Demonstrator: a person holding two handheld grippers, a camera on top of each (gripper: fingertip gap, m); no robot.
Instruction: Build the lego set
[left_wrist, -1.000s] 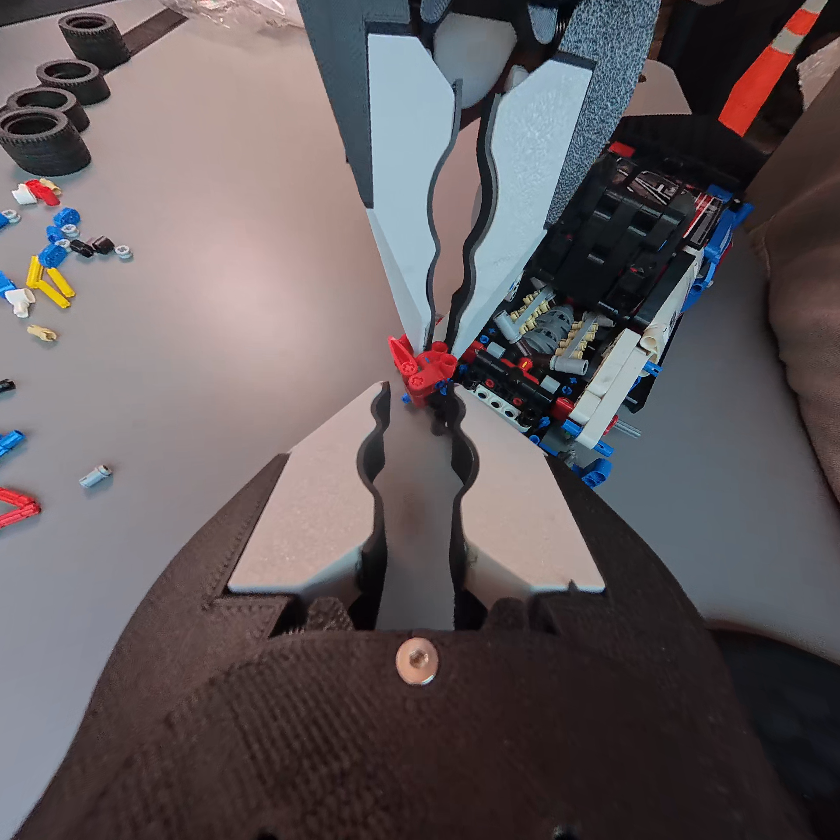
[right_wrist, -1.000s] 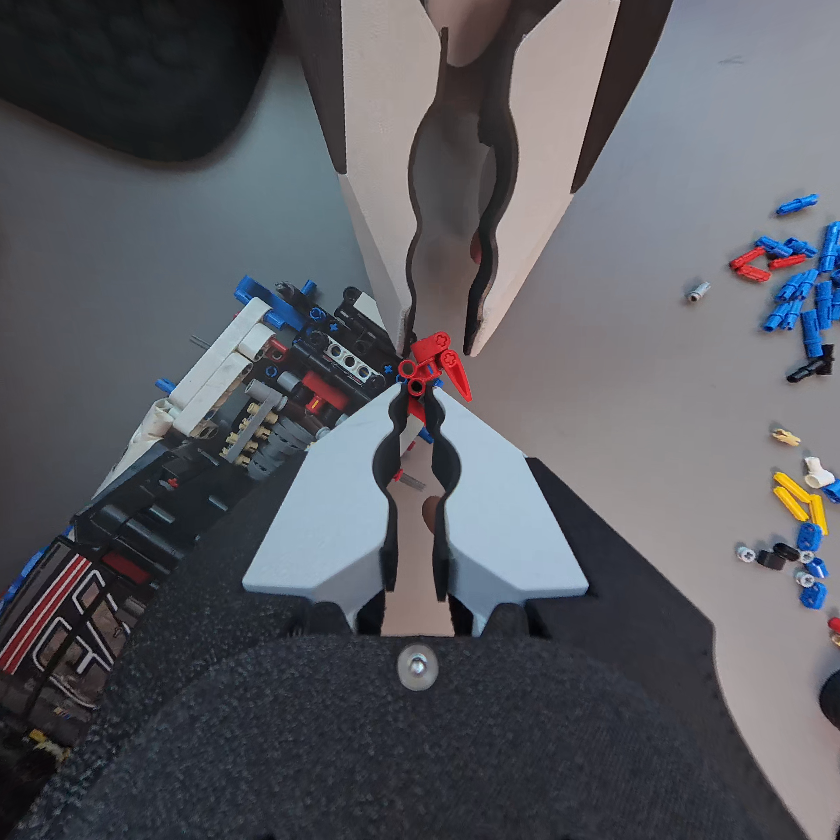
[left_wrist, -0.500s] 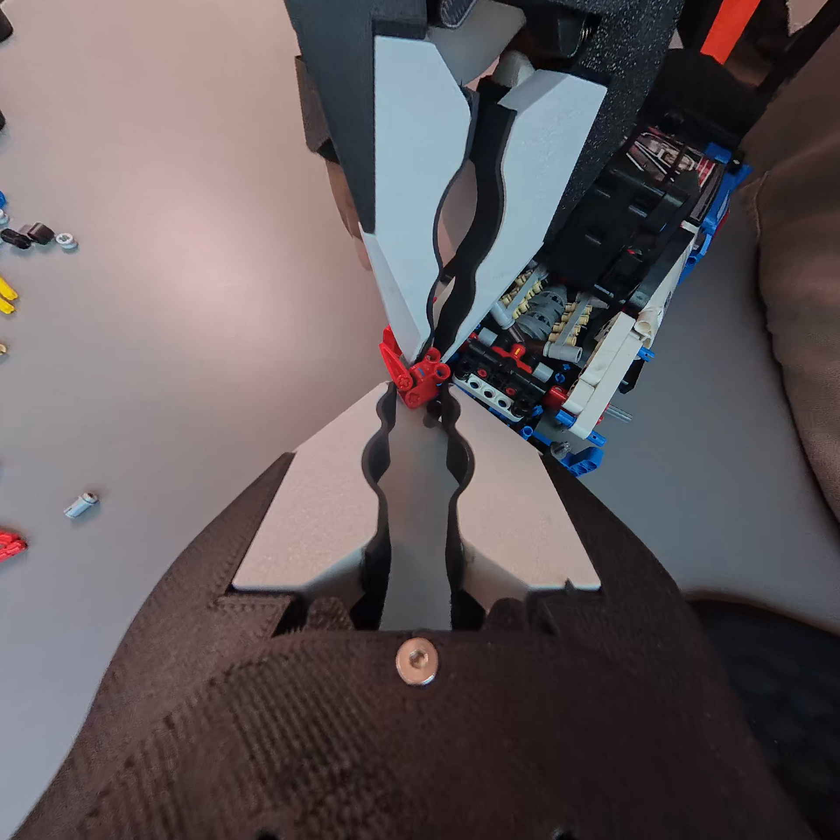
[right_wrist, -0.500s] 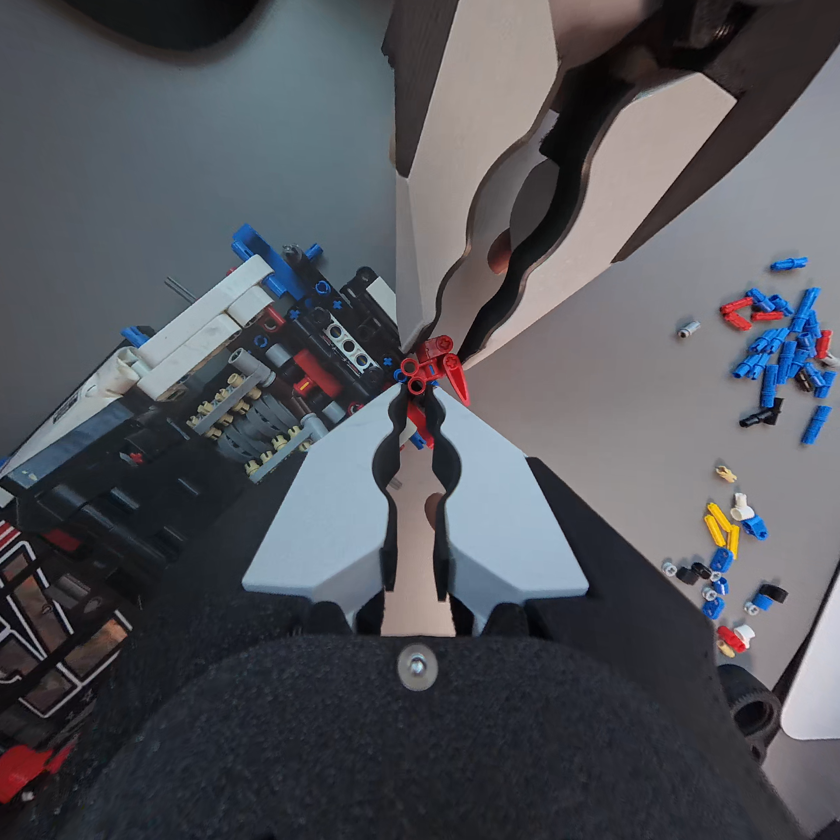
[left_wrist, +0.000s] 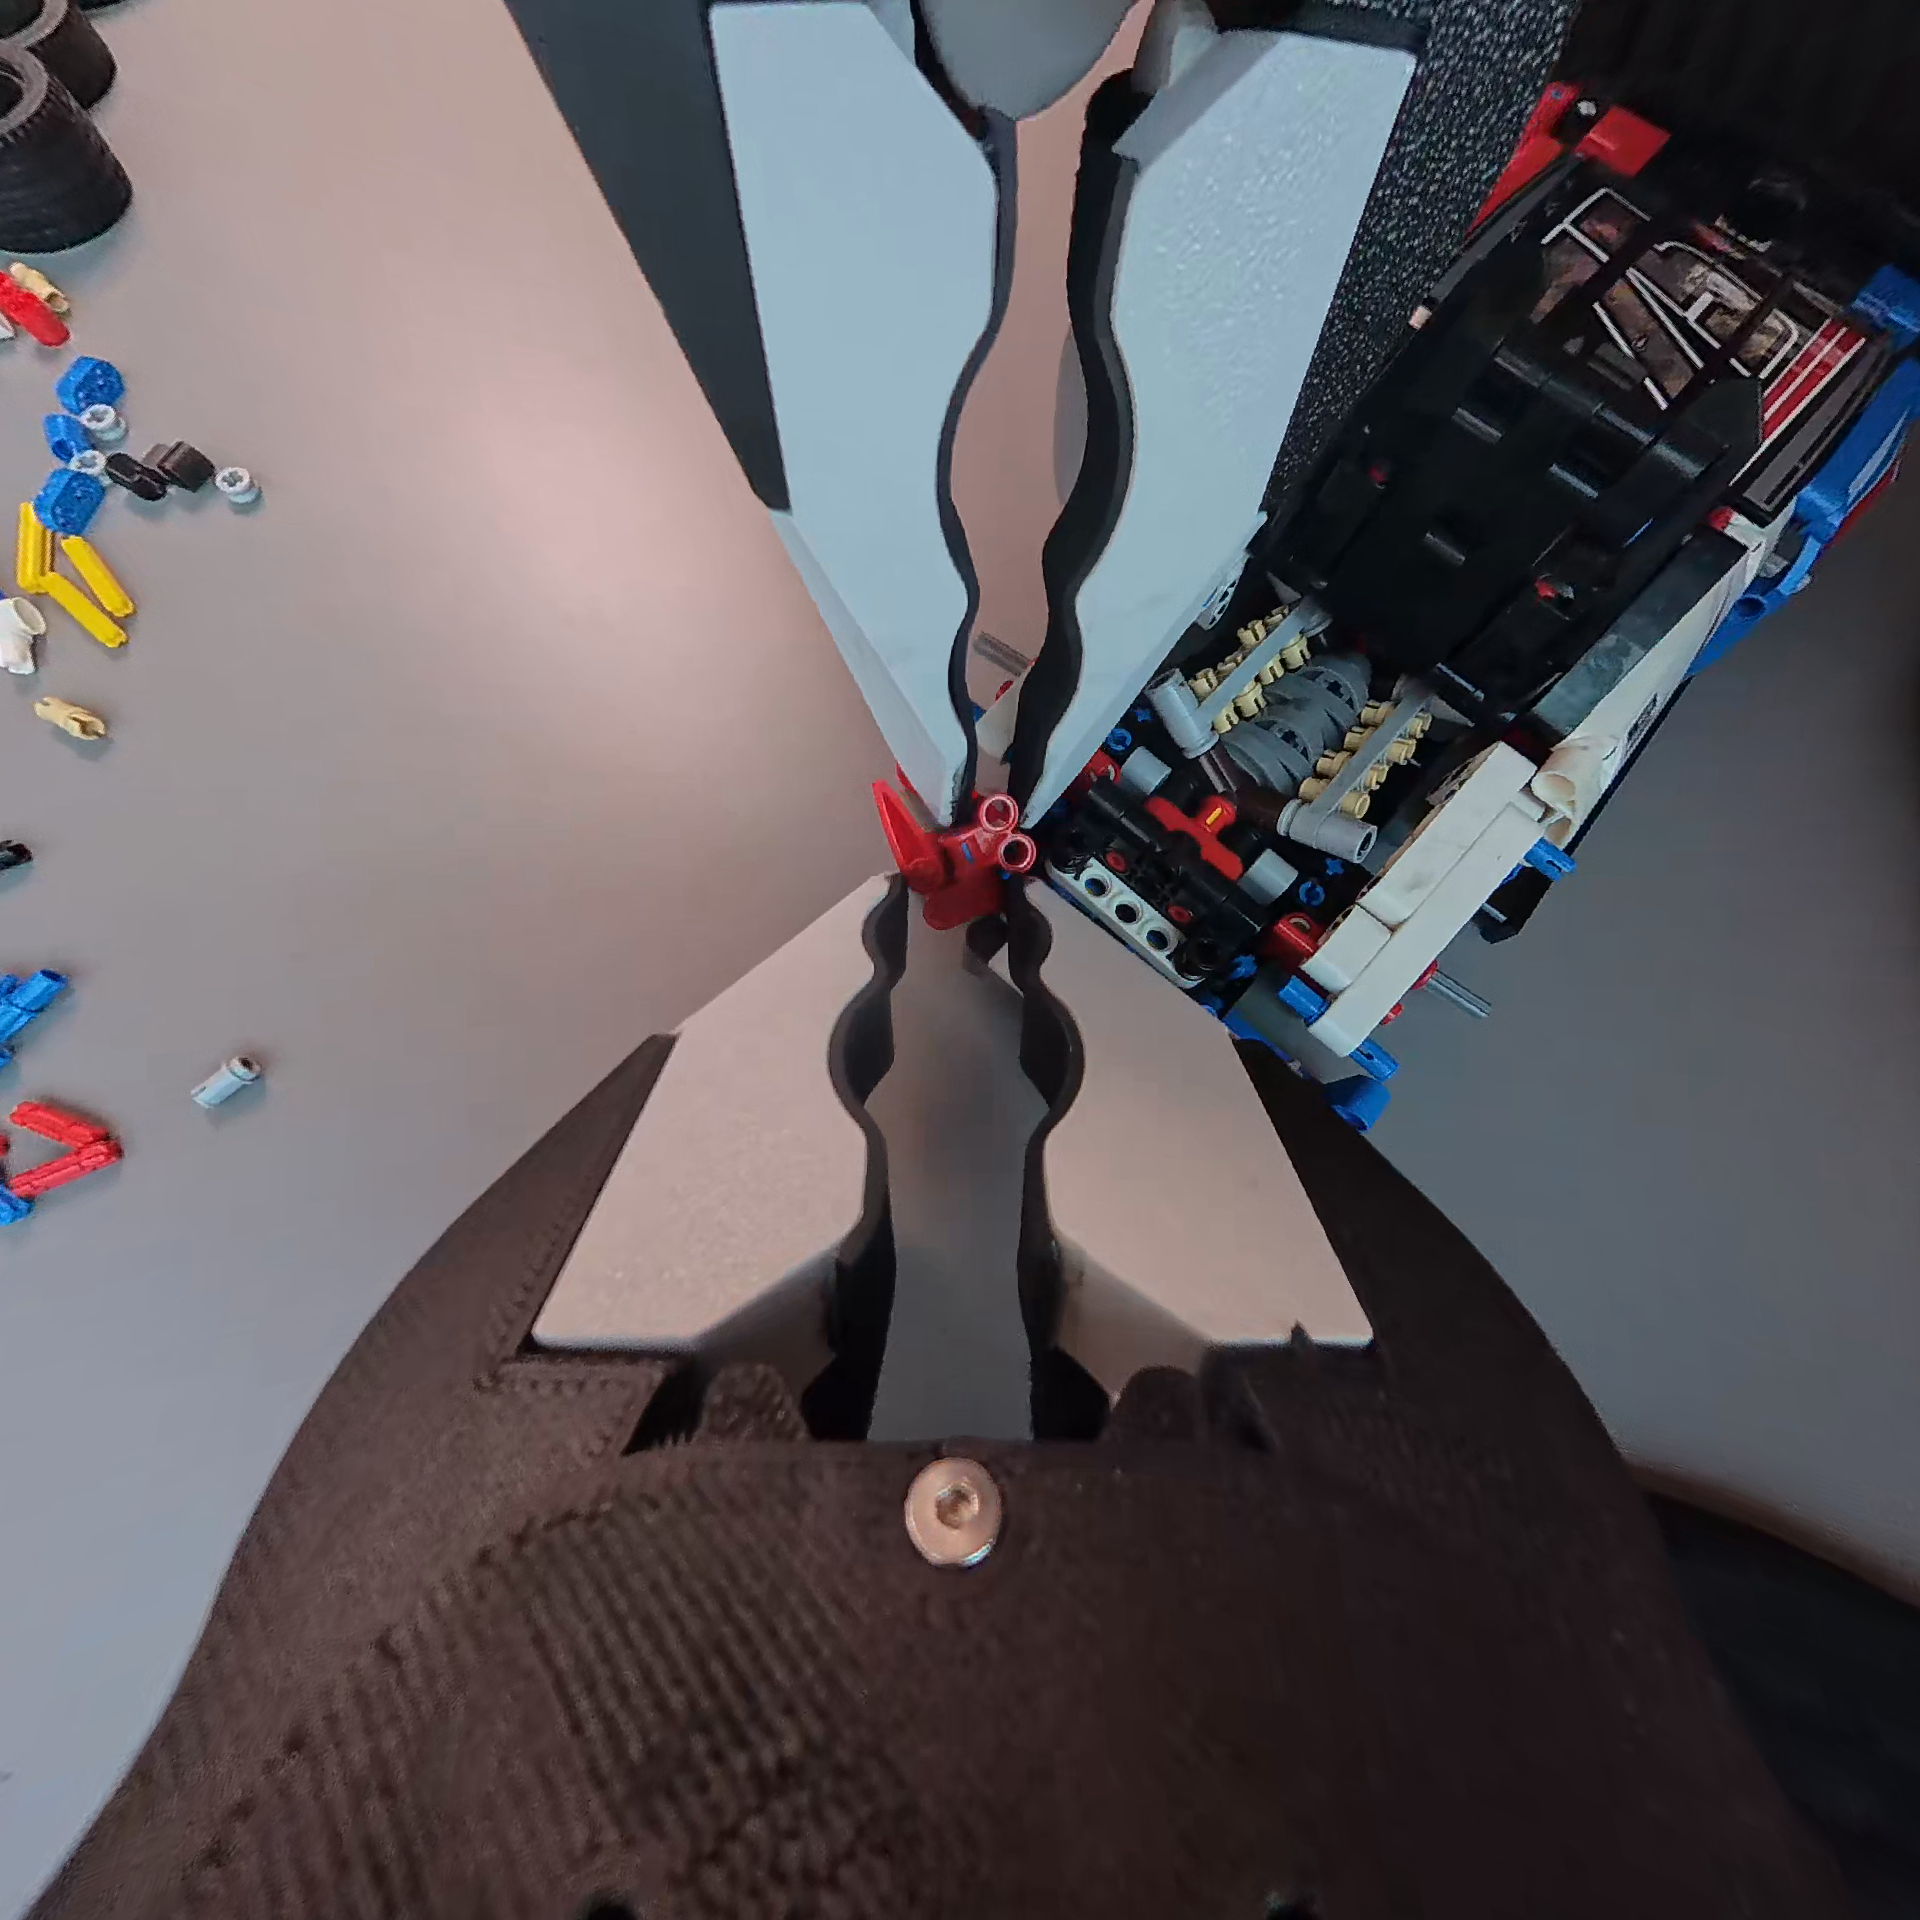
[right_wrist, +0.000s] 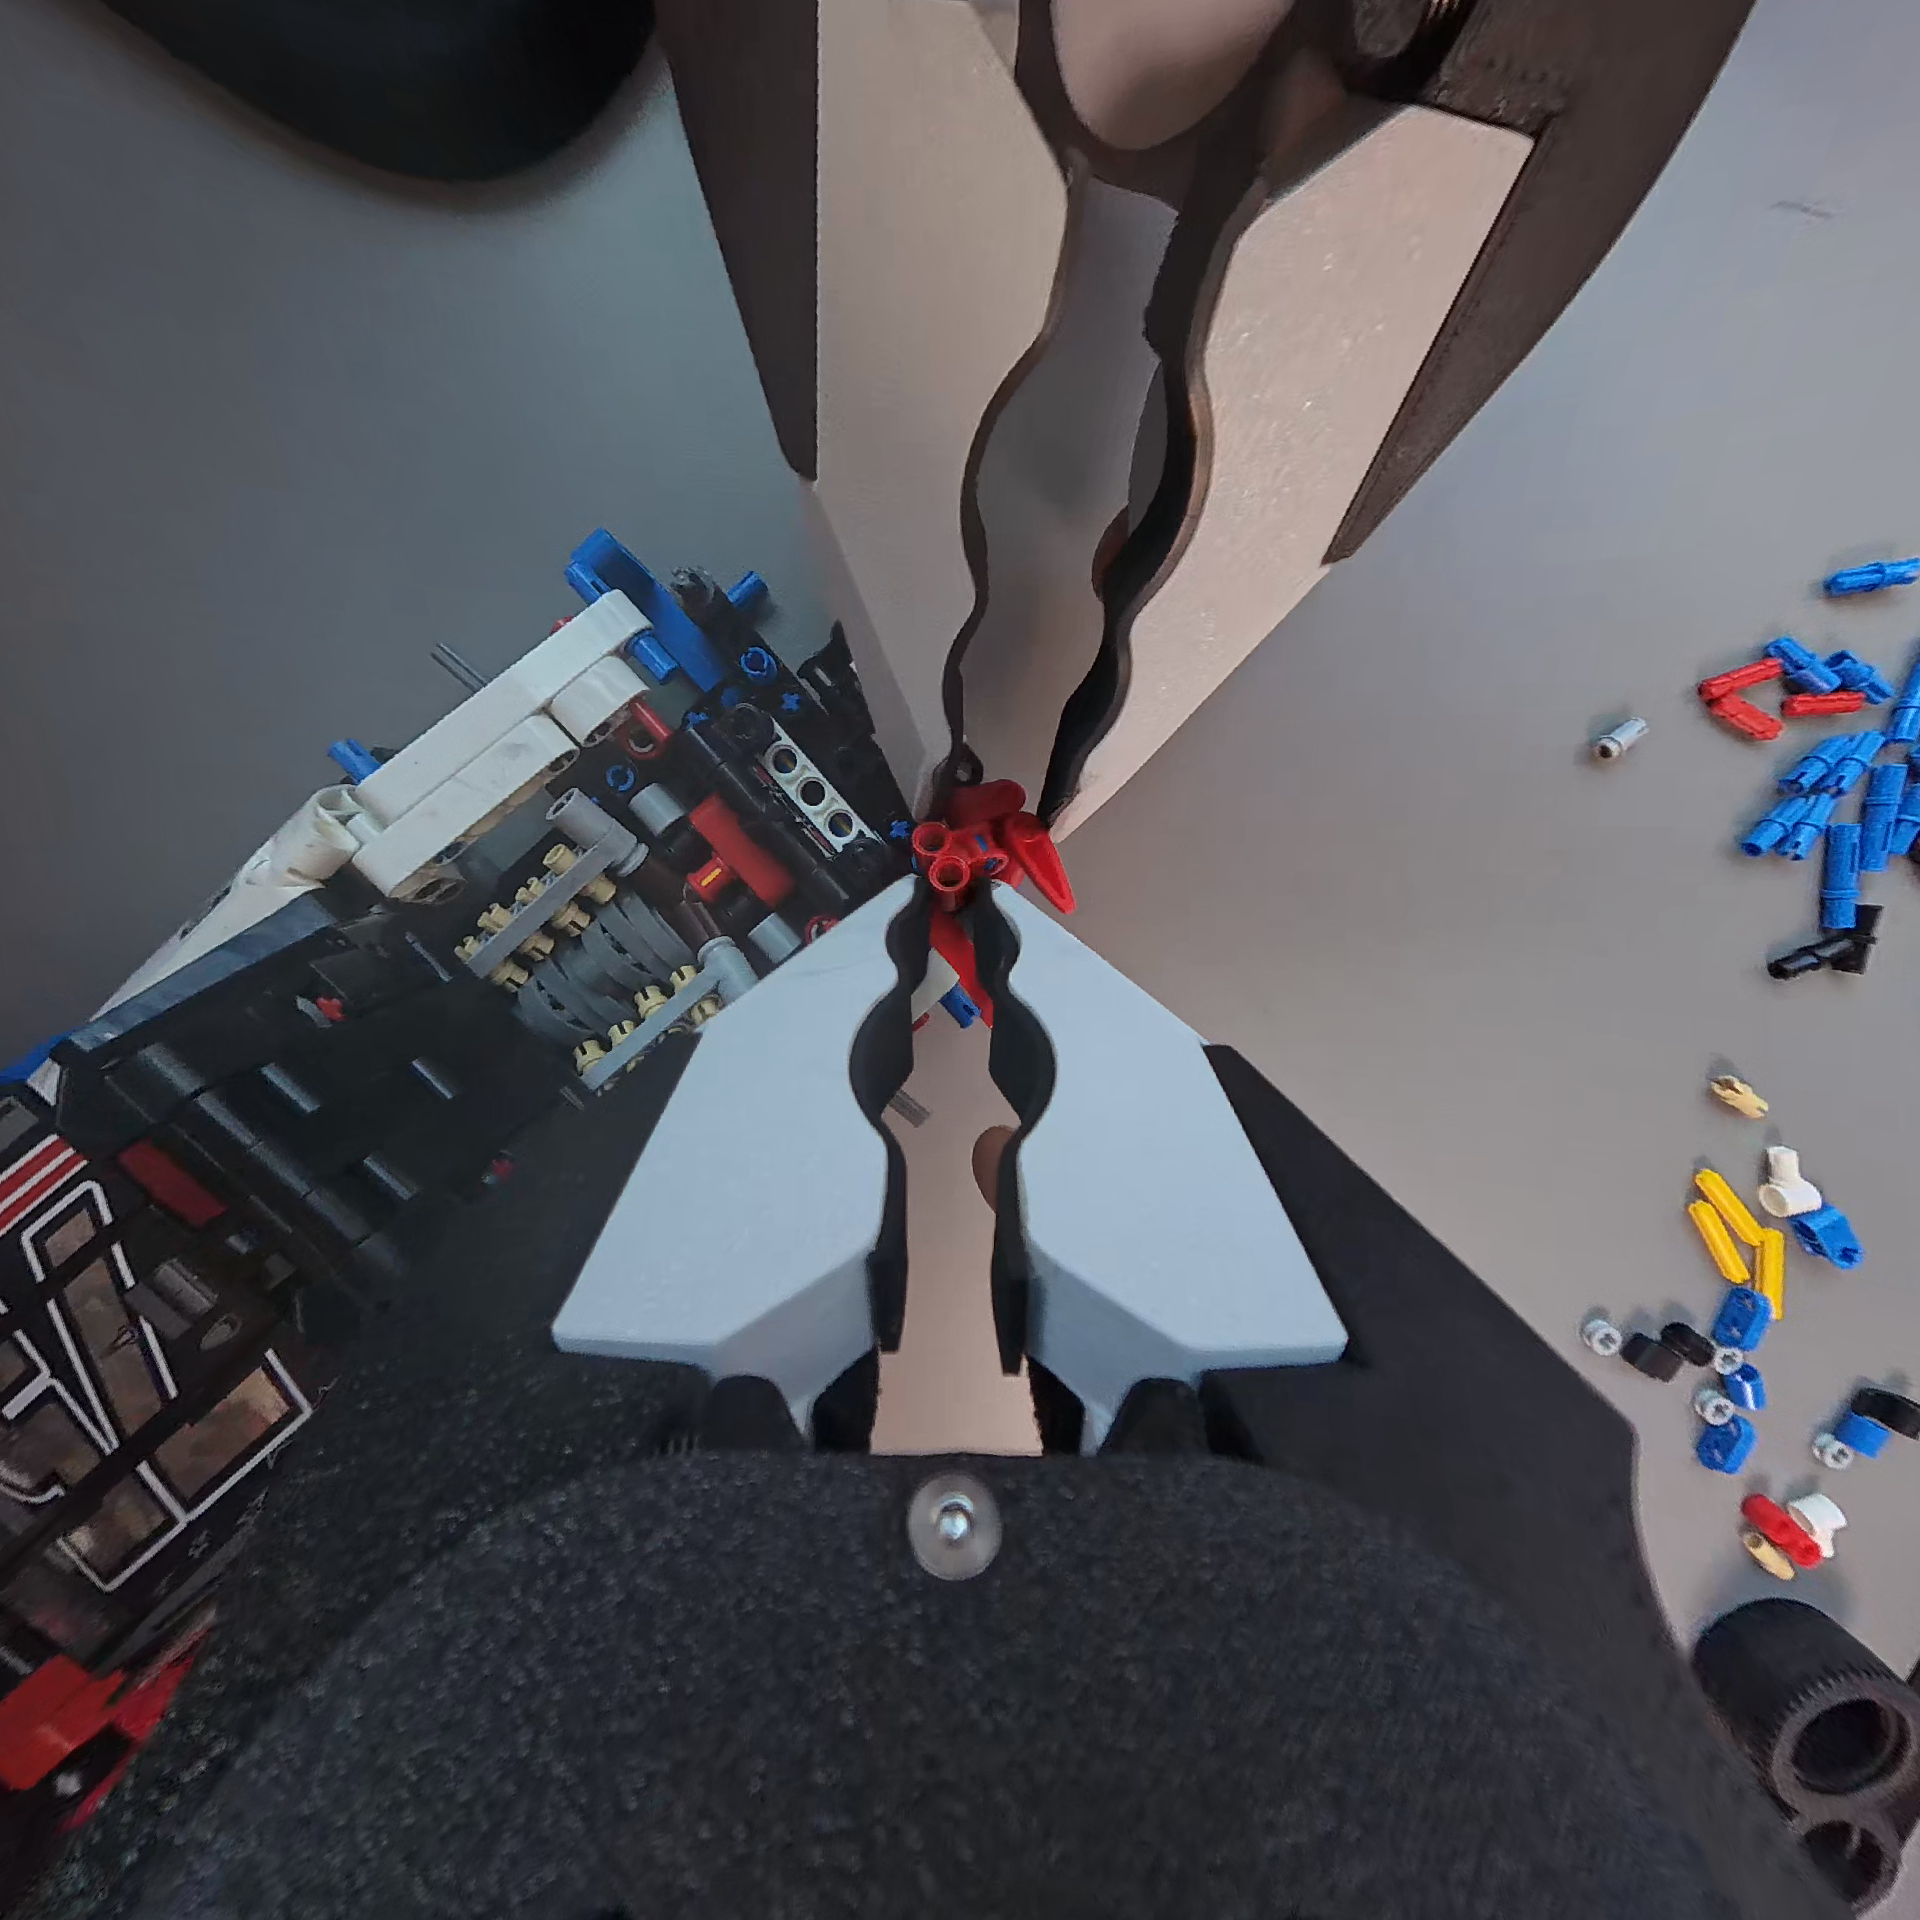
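A small red lego assembly (left_wrist: 956, 857) with a pointed fin is held between both grippers, just off the corner of the partly built lego car (left_wrist: 1455, 644). My left gripper (left_wrist: 951, 902) is shut on its lower part. My right gripper (left_wrist: 992, 802) comes from above, tips meeting the left's, and is shut on its upper part. In the right wrist view the red assembly (right_wrist: 977, 844) sits between my right gripper (right_wrist: 956, 899) and the left gripper (right_wrist: 1003, 795). The car (right_wrist: 499, 894) lies to the left there, black, white and blue with a grey engine block.
Loose blue, yellow, red and black lego pieces (left_wrist: 73, 561) lie on the grey table at the left, with black tyres (left_wrist: 42, 177) behind them. The right wrist view shows the loose pieces (right_wrist: 1839, 800) at the right and a tyre (right_wrist: 1829, 1756) at the bottom right. Left and right tips are no more than a few centimetres apart.
Both grippers keep hold of the red assembly. They have turned about it against each other, and its fin and round holes now face differently. The car stays beside it.
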